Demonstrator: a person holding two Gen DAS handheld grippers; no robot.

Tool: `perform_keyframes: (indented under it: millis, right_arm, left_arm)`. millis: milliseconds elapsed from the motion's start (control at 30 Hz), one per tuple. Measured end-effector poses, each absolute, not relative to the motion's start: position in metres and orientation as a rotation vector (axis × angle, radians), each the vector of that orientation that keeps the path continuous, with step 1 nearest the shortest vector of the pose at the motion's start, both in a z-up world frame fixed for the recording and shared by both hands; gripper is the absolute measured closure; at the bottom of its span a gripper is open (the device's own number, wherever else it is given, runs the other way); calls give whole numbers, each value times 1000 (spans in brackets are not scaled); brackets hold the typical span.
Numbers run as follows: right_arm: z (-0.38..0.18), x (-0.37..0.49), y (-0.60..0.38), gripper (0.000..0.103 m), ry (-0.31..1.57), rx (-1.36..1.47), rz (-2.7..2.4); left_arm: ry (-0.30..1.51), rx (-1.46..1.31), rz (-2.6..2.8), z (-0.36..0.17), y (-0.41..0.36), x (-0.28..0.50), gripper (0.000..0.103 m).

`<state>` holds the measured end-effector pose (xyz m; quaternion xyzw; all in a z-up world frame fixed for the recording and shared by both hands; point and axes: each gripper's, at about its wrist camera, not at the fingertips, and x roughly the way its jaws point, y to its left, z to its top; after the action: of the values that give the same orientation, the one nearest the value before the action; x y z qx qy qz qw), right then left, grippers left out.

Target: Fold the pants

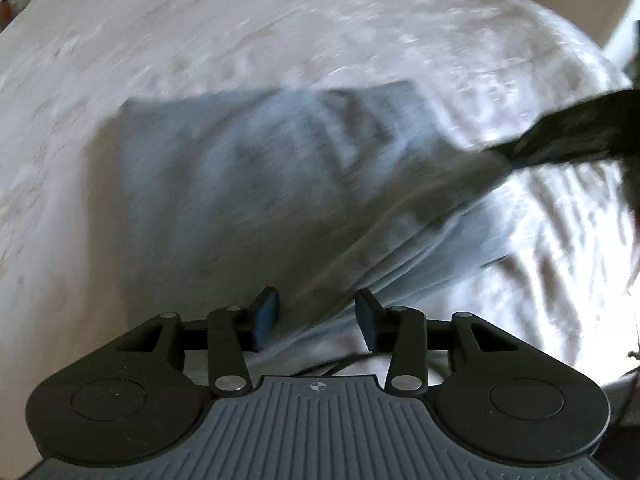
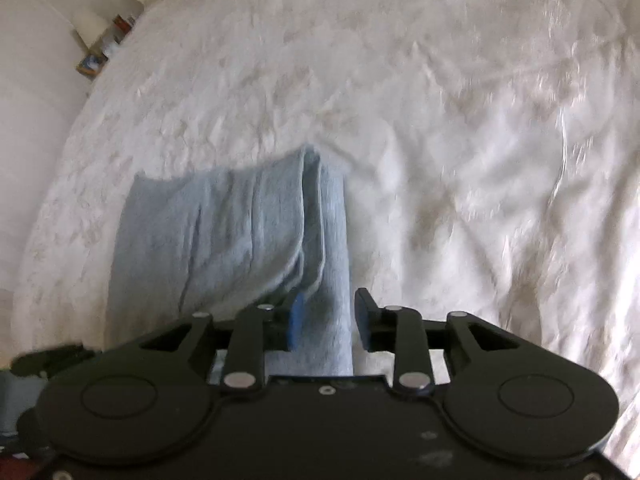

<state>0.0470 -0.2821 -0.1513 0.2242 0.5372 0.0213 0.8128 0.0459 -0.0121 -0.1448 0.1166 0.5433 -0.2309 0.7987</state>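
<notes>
The pants (image 1: 256, 184), pale blue-grey, lie folded into a compact block on the white bedspread (image 1: 280, 28), which serves here as the reference surface. On the bedspread's left side, a cluttered bedside shelf (image 2: 102, 50) stands just off its edge, contents too small to identify. The left gripper (image 1: 316, 318) hangs over the near edge of the pants with its jaws partly apart and nothing pressed between the pads; cloth merely passes beneath them. The right gripper (image 2: 326, 320) is likewise partly parted over the pants' right-hand fold; fabric sits in the gap, yet the pads appear clear of it. In my judgement both tongs stand off because the fold has been laid and released. A dark blurred shape (image 1: 568, 132) crosses the bedspread at right, likely the other tool. Motion blur obscures fold edges; the pants' near end is cut off behind both tools.
</notes>
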Motion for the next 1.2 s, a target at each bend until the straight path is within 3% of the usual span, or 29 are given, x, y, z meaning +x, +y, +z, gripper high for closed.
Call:
perform_keyframes:
  millis: [100, 300, 500, 733, 833, 933, 1067, 1200]
  right_arm:
    - [-145, 51, -285, 45, 1084, 527, 77]
    - [-150, 78, -251, 46, 1118, 496, 136]
    - [-183, 59, -208, 46, 1260, 309, 132]
    - [-175, 54, -205, 46, 1238, 341, 59]
    - [-163, 48, -212, 42, 1225, 357, 22]
    - [-149, 42, -219, 42, 1198, 368, -25]
    - [-140, 43, -229, 22, 1139, 377, -68]
    - [-147, 60, -232, 20, 1140, 393, -76]
  left_arm:
    - [1210, 210, -476, -147, 5, 53, 61]
    - [1229, 247, -526, -132, 19, 55, 60]
    - [1137, -31, -459, -98, 60, 77, 53]
    - [1265, 64, -382, -152, 50, 107, 49]
    - [1313, 73, -378, -173, 64, 96, 38]
    - [1311, 5, -364, -165, 81, 95, 37]
    - [1207, -16, -367, -140, 95, 103, 32]
    - [1212, -48, -356, -141, 95, 127, 24]
